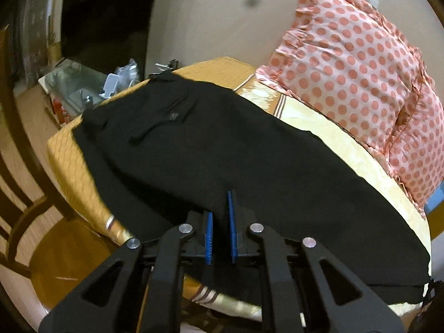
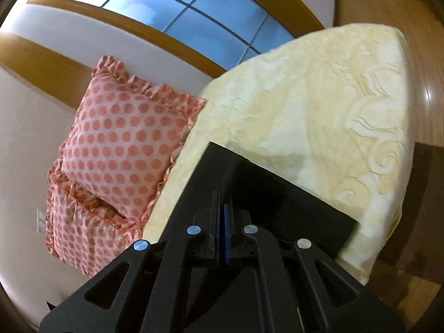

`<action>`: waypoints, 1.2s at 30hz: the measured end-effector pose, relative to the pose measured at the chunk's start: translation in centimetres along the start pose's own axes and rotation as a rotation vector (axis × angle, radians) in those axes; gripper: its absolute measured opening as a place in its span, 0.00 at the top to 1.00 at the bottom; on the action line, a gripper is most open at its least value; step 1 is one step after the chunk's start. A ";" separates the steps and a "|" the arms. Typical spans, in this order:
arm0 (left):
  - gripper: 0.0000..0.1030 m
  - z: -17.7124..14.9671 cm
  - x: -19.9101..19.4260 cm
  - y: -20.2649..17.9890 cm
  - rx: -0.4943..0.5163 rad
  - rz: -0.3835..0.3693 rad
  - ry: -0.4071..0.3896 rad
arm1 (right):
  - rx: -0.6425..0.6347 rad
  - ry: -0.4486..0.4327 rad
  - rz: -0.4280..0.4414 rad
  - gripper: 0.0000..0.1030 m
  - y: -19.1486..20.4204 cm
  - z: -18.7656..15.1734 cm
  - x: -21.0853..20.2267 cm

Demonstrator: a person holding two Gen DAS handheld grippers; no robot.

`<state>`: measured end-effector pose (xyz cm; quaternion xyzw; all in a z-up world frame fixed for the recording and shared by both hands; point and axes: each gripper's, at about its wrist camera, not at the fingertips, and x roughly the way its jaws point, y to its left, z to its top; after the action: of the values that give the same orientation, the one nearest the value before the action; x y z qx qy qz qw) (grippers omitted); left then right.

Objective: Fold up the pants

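Black pants (image 1: 211, 149) lie stretched along a bed with a yellow bedspread (image 1: 341, 127), waistband and a pocket label at the far left end. My left gripper (image 1: 220, 222) hovers over the near edge of the pants, its blue pads a small gap apart with black cloth between them; the grip itself is hidden. In the right wrist view the leg end of the pants (image 2: 277, 191) lies on the cream bedspread (image 2: 305, 97). My right gripper (image 2: 223, 216) is shut on the pants cloth there.
Two pink polka-dot pillows (image 1: 355, 77) lean on the wall behind the bed; they also show in the right wrist view (image 2: 122, 138). A wooden chair (image 1: 25, 194) stands left of the bed. A cluttered low table (image 1: 83, 86) sits beyond the bed's far end.
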<state>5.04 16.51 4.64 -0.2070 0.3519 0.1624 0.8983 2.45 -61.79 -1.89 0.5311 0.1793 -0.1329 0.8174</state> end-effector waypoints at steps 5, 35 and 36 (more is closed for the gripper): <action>0.92 -0.8 -1.3 -0.1 0.016 0.002 -0.051 | -0.008 -0.021 0.042 0.98 0.5 0.5 -1.5; 0.85 -1.5 -0.7 0.3 0.075 -0.024 -0.061 | -0.214 0.033 -0.119 0.96 1.3 -2.8 -1.4; 0.91 -1.4 -0.7 0.2 0.079 -0.020 -0.067 | -0.209 0.022 -0.109 0.97 1.4 -2.7 -1.7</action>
<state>3.73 15.90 4.13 -0.1696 0.3256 0.1462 0.9186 1.10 -58.74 -1.04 0.4337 0.2297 -0.1517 0.8580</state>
